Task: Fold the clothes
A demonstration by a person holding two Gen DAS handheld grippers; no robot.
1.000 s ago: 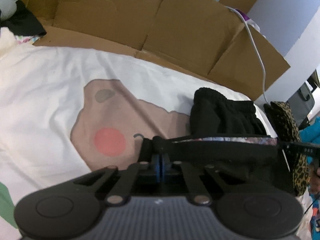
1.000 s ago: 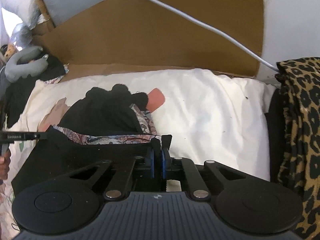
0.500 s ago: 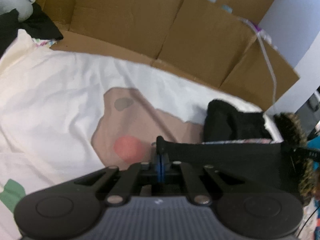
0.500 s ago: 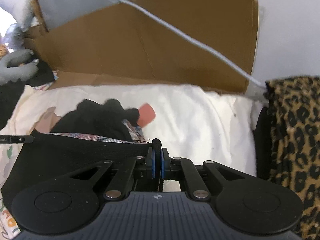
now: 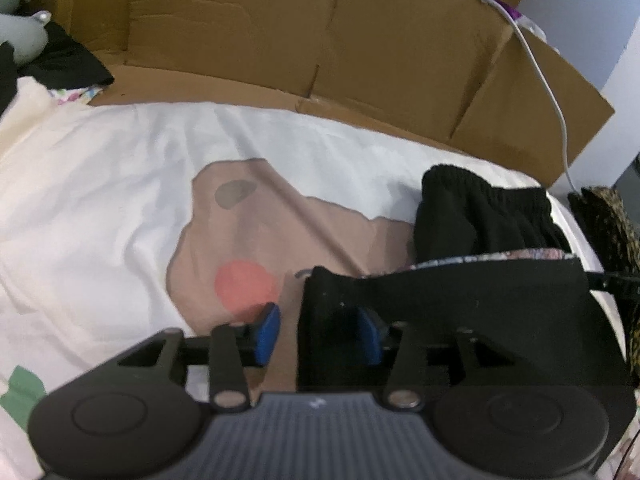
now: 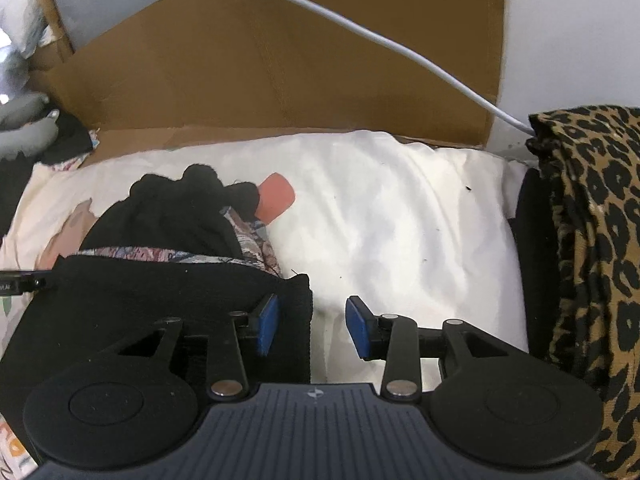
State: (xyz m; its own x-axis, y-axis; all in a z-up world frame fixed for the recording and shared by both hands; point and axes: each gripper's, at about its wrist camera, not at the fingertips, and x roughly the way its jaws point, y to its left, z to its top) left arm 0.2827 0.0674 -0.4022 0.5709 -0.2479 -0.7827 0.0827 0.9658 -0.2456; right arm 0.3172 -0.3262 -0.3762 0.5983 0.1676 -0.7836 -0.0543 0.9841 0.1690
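A black garment (image 5: 460, 320) lies folded on the white bed sheet (image 5: 100, 184), over a patterned cloth edge (image 5: 492, 258). My left gripper (image 5: 316, 328) is open; the garment's left corner drapes over its right finger. In the right wrist view the same garment (image 6: 160, 300) lies at the left, its right edge over the left finger. My right gripper (image 6: 314, 322) is open. A second black knit garment (image 5: 480, 216) lies bunched behind it, also seen in the right wrist view (image 6: 172, 212).
Brown cardboard panels (image 5: 280, 28) stand along the far edge of the bed. A white cable (image 6: 380, 44) runs across them. A leopard-print cloth (image 6: 592, 240) hangs at the right. The sheet has a tan and pink print (image 5: 248, 240). Grey and black items (image 5: 24, 44) lie at the far left.
Both grippers were shut on the black garment's top corners, holding it stretched. Both have now opened and let go, and the garment lies down on the bed.
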